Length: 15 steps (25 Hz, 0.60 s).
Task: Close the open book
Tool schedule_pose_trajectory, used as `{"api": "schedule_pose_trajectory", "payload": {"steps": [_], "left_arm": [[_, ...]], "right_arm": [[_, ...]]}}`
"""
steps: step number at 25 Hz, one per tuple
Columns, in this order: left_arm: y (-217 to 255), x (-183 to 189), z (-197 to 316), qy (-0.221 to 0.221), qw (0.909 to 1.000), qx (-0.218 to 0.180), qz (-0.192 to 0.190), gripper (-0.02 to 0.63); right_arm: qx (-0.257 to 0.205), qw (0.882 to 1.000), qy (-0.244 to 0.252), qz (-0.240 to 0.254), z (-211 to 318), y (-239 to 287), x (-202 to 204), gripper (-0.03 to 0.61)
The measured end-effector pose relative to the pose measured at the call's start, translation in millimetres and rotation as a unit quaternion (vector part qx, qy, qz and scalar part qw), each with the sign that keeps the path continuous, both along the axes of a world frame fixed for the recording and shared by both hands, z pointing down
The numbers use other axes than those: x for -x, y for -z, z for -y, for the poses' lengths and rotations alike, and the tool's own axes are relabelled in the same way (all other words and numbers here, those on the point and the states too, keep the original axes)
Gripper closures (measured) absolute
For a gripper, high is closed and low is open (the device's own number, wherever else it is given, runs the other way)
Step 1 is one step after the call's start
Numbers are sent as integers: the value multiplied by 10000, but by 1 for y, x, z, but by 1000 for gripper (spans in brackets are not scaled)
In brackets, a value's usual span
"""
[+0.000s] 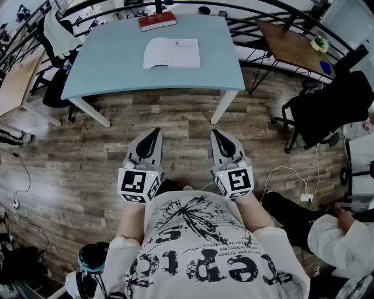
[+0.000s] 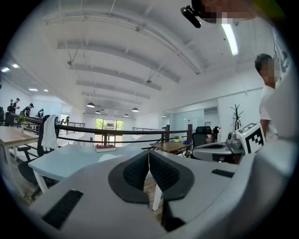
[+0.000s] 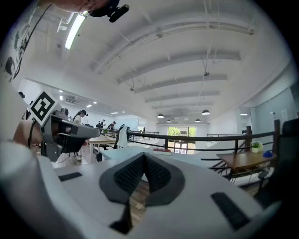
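Observation:
A white book [image 1: 171,52] lies flat on the pale blue table [image 1: 111,58], near its far middle. Behind it, at the table's back edge, rests a red book [image 1: 157,20]. Both grippers hang over the wooden floor, close to my body and well short of the table. My left gripper [image 1: 154,132] is shut with nothing in it, and my right gripper [image 1: 216,134] is shut and empty too. In the left gripper view the pads [image 2: 140,170] meet, with the red book [image 2: 105,148] far ahead. The right gripper view shows its pads [image 3: 133,172] closed together.
A brown wooden table [image 1: 292,47] and a black office chair [image 1: 327,111] stand to the right. A chair draped with white cloth [image 1: 58,35] sits at the table's left end. A black railing [image 1: 257,17] runs behind. A seated person [image 1: 345,233] and floor cables [image 1: 286,175] are at lower right.

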<state>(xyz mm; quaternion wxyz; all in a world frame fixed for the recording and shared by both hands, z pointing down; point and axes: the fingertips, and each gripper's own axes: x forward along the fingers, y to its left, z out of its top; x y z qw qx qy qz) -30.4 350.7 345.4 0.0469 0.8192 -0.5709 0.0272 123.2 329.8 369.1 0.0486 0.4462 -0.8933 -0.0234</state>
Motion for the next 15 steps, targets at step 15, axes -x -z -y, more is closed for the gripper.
{"api": "schedule_pose_trajectory", "payload": {"steps": [15], "left_arm": [[-17,-3,18,-44,9998,170,26,594]], "right_arm": [[33,9999,-69,88,16,-5,-6,569]]}}
